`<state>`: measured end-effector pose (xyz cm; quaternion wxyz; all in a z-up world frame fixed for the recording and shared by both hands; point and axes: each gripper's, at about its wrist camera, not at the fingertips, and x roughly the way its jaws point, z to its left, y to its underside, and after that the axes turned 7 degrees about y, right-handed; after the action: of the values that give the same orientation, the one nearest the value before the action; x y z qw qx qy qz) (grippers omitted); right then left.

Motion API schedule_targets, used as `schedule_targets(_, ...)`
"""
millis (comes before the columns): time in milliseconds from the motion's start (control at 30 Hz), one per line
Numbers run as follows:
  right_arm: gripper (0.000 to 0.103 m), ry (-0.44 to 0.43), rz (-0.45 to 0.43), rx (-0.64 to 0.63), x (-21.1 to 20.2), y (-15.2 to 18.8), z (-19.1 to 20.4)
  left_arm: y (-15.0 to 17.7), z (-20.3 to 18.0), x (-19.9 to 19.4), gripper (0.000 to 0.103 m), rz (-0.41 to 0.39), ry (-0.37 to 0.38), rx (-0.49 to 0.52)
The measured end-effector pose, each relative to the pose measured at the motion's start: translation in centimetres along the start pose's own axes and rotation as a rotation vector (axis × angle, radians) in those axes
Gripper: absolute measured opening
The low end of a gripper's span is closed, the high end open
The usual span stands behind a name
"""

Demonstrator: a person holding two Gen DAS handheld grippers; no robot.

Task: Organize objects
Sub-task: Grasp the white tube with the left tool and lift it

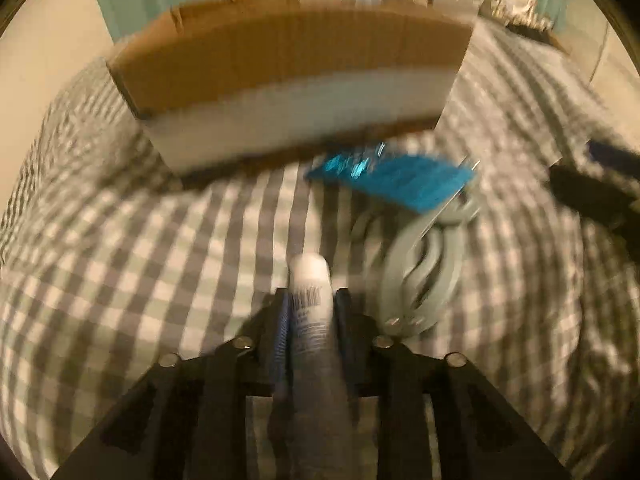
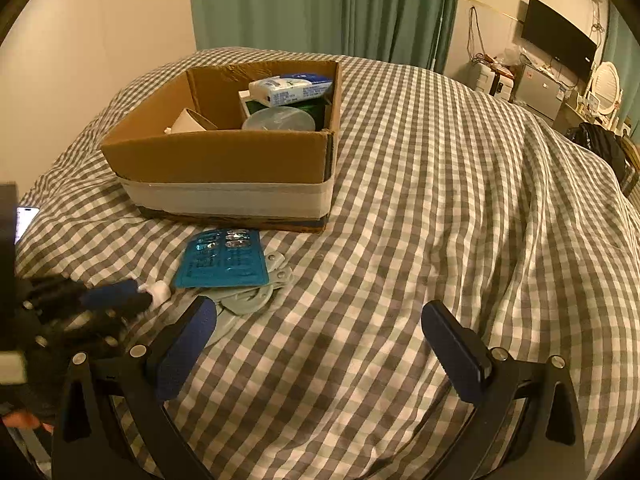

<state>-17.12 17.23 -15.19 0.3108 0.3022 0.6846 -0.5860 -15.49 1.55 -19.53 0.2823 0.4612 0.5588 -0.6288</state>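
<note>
My left gripper point(image 1: 312, 298) is shut on a white tube point(image 1: 310, 280) with a barcode, whose rounded end sticks out past the blue pads just above the checked bedcover. From the right wrist view the same left gripper point(image 2: 120, 298) shows at the left with the tube's white cap point(image 2: 158, 290) poking out. A blue blister pack point(image 1: 400, 178) point(image 2: 222, 260) lies in front of the open cardboard box point(image 1: 296, 80) point(image 2: 224, 160). Partly under the pack lies a grey looped item point(image 1: 420, 264) point(image 2: 244, 300). My right gripper point(image 2: 320, 312) stands open over the bedcover, nothing between its fingers.
The box holds a white and blue packet point(image 2: 288, 90), a clear round lid point(image 2: 280, 120) and a pale cup point(image 2: 188, 122). A lit phone point(image 2: 25, 222) lies at the bed's left edge. A dark bag point(image 2: 598, 146) and a screen point(image 2: 560, 40) stand beyond the bed at the right.
</note>
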Motion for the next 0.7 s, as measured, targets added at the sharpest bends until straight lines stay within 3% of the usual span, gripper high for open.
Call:
schedule_targets(167, 0.103, -0.004, 0.0, 0.003, -0.1, 0.1, -0.1, 0.0, 0.4, 0.0, 0.024, 0.005, 0.031, -0.01)
schedule_targets(400, 0.103, -0.02, -0.012, -0.001, -0.4, 0.1, 0.2, -0.9, 1.8, -3.9, 0.022, -0.13, 0.082, -0.067)
schedule_targets(700, 0.103, -0.113, -0.01, -0.059, 0.6, -3.3, 2.9, -2.8, 4.1, -6.7, 0.022, -0.214, 0.009, -0.088)
